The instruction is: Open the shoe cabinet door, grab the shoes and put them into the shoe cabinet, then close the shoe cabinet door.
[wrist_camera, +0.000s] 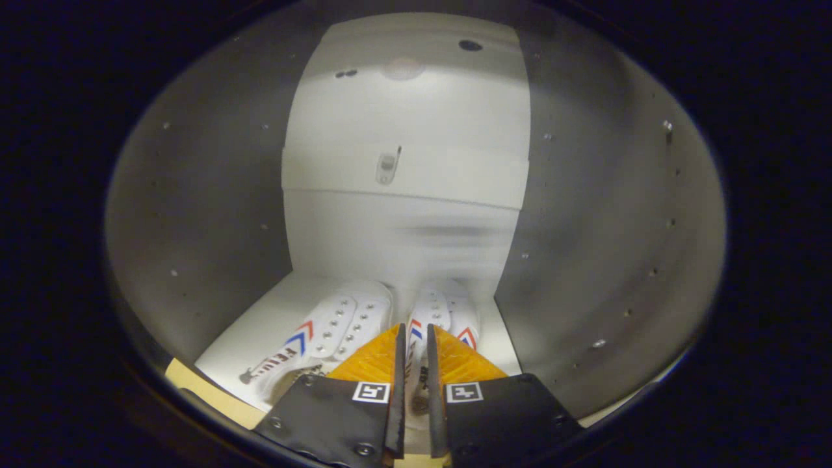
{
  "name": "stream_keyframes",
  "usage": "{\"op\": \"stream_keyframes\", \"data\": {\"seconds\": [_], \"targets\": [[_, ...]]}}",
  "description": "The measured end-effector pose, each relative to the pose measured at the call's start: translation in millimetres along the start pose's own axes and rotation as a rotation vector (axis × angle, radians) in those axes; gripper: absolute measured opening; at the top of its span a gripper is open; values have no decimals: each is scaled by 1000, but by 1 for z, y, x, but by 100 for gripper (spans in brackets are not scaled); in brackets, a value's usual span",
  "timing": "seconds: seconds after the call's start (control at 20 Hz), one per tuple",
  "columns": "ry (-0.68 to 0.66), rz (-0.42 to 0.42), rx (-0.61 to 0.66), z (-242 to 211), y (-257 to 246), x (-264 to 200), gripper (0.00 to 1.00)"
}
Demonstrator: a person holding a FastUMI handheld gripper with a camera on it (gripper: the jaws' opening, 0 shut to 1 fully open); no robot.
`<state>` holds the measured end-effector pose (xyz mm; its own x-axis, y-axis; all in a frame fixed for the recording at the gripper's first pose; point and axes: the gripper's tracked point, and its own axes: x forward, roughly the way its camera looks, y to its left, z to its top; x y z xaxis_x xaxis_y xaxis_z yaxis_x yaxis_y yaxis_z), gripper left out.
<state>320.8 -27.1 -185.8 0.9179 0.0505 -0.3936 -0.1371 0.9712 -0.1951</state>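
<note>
I am looking into the white shoe cabinet, whose floor (273, 318) carries two white lace-up shoes with red and blue chevrons, toes toward the back wall (403, 130). The left shoe (338, 328) lies just left of my fingers, angled a little to the right. The right shoe (448, 312) stands straight ahead, and its inner side wall runs up through the narrow gap between my fingers. My gripper (416, 328) is shut on that side wall, low over the cabinet floor. The heels of both shoes are hidden behind the gripper body.
Grey side panels with rows of small holes close in on the left (208, 214) and right (604, 214). A shelf edge or ledge with a small metal fitting (388, 168) crosses the back wall. The cabinet's front edge (195, 387) shows at lower left.
</note>
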Motion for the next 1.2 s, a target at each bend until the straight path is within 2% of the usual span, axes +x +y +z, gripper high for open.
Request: {"op": "stream_keyframes", "data": {"seconds": [0.35, 0.65, 0.9, 1.2], "targets": [[-199, 16, 81, 65, 27, -100, 17], [-279, 67, 69, 84, 78, -200, 60], [-321, 54, 79, 82, 105, -280, 95], [-296, 33, 121, 66, 110, -364, 96]]}}
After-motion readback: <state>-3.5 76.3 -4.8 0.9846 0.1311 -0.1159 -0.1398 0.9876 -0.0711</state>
